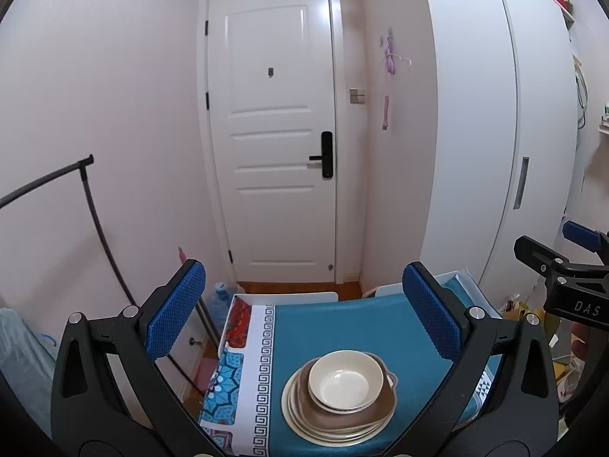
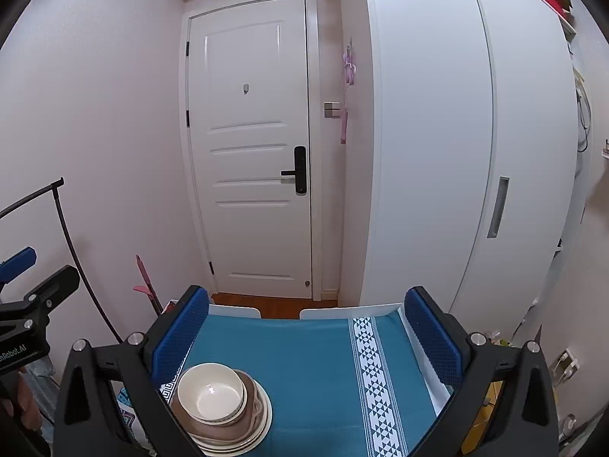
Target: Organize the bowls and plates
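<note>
Both tongs held raised above the counter (image 1: 342, 316), pads parted wide, nothing between them. Left tongs (image 1: 304, 304) look down over the stack; right tongs (image 2: 306, 327) sit to its right.

The cream bowl (image 1: 345, 380) rests on top of a brown dish (image 1: 365, 411), which lies on several cream plates (image 1: 304, 422), all below and just ahead of the left tongs, low-left of the right tongs (image 2: 213, 396).

Judgement: stacking appears largely complete. Any further lift should take the bowl by its rim, squarely, and rise straight so the plates beneath are not dragged.
</note>
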Demonstrator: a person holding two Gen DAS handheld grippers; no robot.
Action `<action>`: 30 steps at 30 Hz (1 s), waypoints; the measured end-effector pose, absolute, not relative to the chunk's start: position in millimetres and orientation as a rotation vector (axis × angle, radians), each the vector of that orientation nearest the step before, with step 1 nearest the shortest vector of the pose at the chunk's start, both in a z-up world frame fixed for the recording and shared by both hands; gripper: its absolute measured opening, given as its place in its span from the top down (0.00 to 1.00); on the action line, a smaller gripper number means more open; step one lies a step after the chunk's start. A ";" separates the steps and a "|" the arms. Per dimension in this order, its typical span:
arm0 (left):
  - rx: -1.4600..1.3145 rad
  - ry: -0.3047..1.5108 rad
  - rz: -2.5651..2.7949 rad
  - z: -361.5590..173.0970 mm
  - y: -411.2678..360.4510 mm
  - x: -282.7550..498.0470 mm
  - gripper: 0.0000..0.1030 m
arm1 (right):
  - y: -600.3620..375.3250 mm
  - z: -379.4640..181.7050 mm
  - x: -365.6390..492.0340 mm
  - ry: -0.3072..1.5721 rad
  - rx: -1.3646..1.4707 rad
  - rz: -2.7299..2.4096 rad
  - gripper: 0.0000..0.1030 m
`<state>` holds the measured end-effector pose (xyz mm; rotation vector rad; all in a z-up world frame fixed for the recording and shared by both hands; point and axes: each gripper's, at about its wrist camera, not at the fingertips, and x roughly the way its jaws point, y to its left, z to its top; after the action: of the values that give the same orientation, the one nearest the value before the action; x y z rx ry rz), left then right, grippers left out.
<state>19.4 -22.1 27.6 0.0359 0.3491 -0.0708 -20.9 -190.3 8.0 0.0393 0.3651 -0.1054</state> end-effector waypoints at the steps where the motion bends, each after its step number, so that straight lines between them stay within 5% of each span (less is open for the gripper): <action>1: 0.034 0.351 -0.071 27.3 -21.3 19.8 0.00 | -189.3 8.0 -21.1 0.365 0.037 -0.106 0.01; 30: 0.045 0.335 -0.043 24.7 -17.5 21.4 0.00 | -187.0 6.4 -18.6 0.375 0.037 -0.113 0.01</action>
<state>21.4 -17.5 24.7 0.0452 0.3350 -0.0426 -18.6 -187.0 6.4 0.0374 0.3749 -0.1128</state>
